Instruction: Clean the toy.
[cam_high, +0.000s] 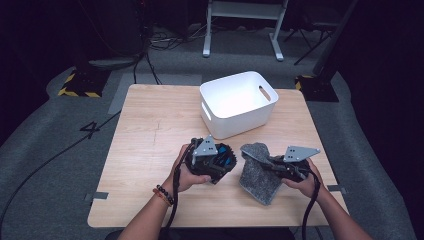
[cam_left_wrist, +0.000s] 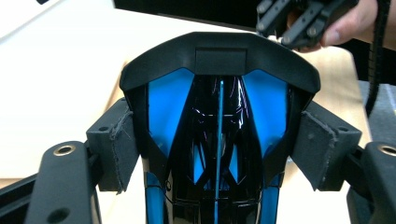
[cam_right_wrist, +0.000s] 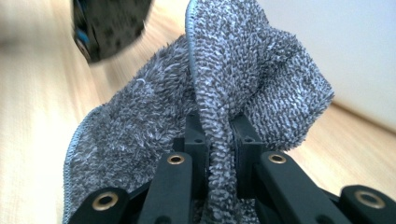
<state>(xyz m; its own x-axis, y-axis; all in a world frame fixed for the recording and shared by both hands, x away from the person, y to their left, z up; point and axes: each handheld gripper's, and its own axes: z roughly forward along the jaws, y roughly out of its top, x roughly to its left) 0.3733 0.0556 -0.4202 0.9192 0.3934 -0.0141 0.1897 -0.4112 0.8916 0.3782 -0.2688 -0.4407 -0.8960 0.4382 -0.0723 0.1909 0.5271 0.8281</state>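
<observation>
**High view: both claws loaded near the front edge, bin standing ready**

High view shows the left claw (cam_high: 216, 161) clenched on a black-and-blue device (cam_high: 223, 159), held just above the tabletop (cam_high: 150, 130) near the middle of its front half. The left gripper view confirms this: padded jaws press both flanks of the device (cam_left_wrist: 218, 140), a glossy black shell with blue panels. Grip by the sides appears chosen to keep it steady and level.

Right claw (cam_high: 272, 162) grasps a grey cloth (cam_high: 260, 175) toward the front right corner. The right gripper view shows a ridge of cloth (cam_right_wrist: 215, 140) pinched between near-closed jaws, the remainder draped around them; its lower end seems to rest on the tabletop.

A white bin (cam_high: 239, 103) stands open at the back edge, near the centre. Judgement: it is the likely destination for both items.

Pose: both forearms enter from the front edge, hands wrapped around the gripper bodies, claws angled inward toward each other, close but apart.
</observation>
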